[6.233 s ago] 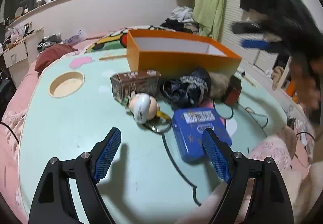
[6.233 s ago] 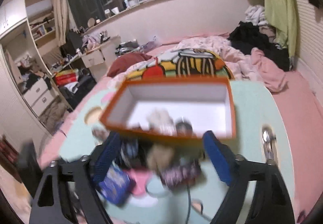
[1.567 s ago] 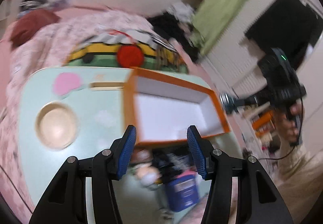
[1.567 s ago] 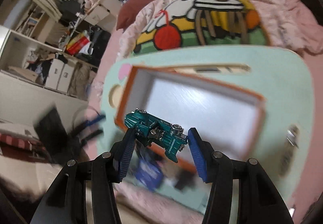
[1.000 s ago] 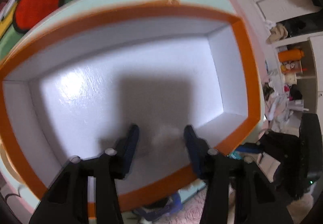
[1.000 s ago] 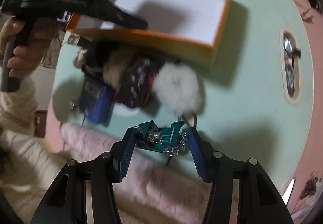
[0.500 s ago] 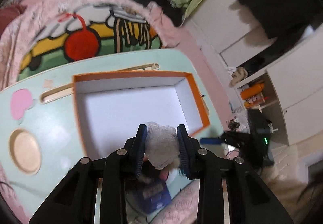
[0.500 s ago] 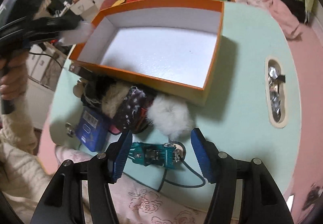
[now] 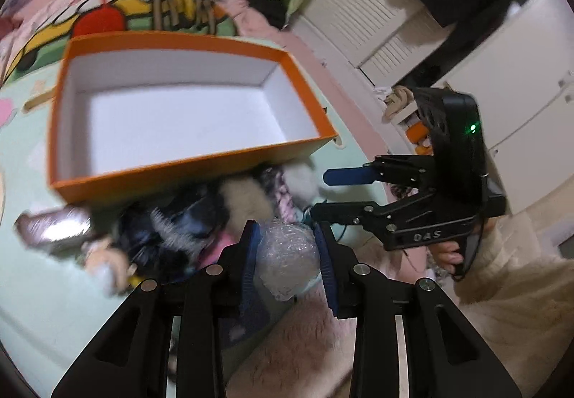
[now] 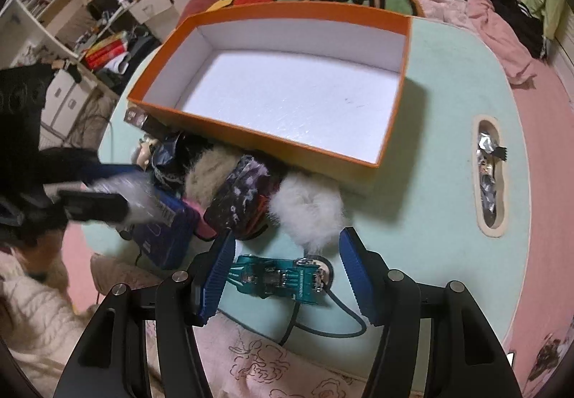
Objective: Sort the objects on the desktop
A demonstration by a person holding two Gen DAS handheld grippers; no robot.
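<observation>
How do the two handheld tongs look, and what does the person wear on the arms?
Both tongs, left and right, have black frames with silver screws and blue ribbed pads. Seen from the left camera, the right one has a black housing with a green light and pale lettering. The sleeves are cream, fluffy knit.

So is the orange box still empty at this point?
Empty. The orange box shows only its bare white floor in both views; the bubble-wrapped bundle sits clamped in the left gripper, outside it.
</observation>
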